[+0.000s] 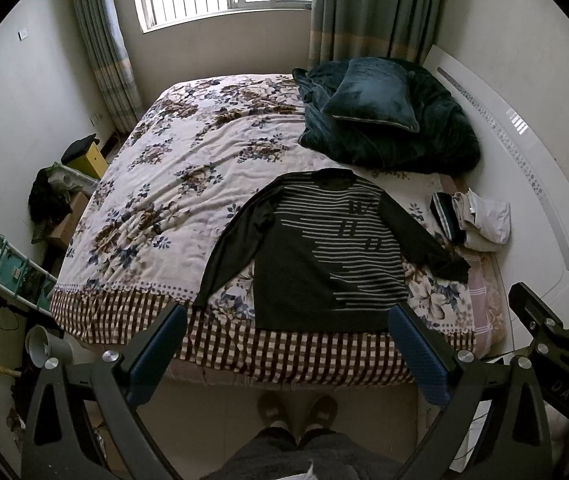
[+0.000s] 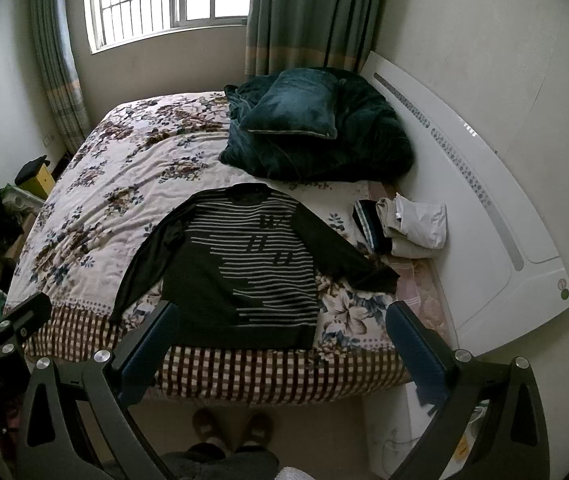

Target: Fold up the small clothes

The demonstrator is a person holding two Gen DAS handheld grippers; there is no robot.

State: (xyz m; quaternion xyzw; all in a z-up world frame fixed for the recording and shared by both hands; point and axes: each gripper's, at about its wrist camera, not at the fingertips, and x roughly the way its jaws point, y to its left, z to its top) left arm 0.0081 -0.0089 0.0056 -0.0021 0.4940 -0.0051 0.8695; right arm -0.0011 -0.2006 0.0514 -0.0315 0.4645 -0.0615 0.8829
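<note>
The left tool [image 1: 288, 354] is held above the foot edge of the bed [image 1: 172, 184], its two blue-padded fingers [image 1: 156, 354] spread wide with nothing between them. Ahead of it and slightly toward its right finger, the dark striped sweater [image 1: 316, 248] lies flat on the floral bedspread, front side up, hem nearest the tool and neckline farthest. The hem sits just beyond the fingertips, at the checked border of the bedspread. One sleeve runs down toward the left finger's side; the other stretches out past the right finger, its cuff bunched near the bed's edge.

The right tool [image 2: 280, 354] is likewise wide open and empty, hovering over the same bed edge. From its camera the sweater [image 2: 240, 264] lies straight ahead between the two fingers [image 2: 420, 354], hem closest, not touched by either. Part of the left tool shows at the left border of this view, beside the right one.

Beyond the sweater, farther from both tools, a teal cushion [image 1: 372, 96] rests on a heaped teal blanket [image 1: 424, 140]. To the right of the sweater, near the white headboard [image 1: 524, 160], sits a small stack of folded clothes [image 1: 472, 220], apart from the sleeve cuff. Below the tools, a person's slippered feet [image 1: 296, 408] stand on the floor at the bed's edge.
</note>
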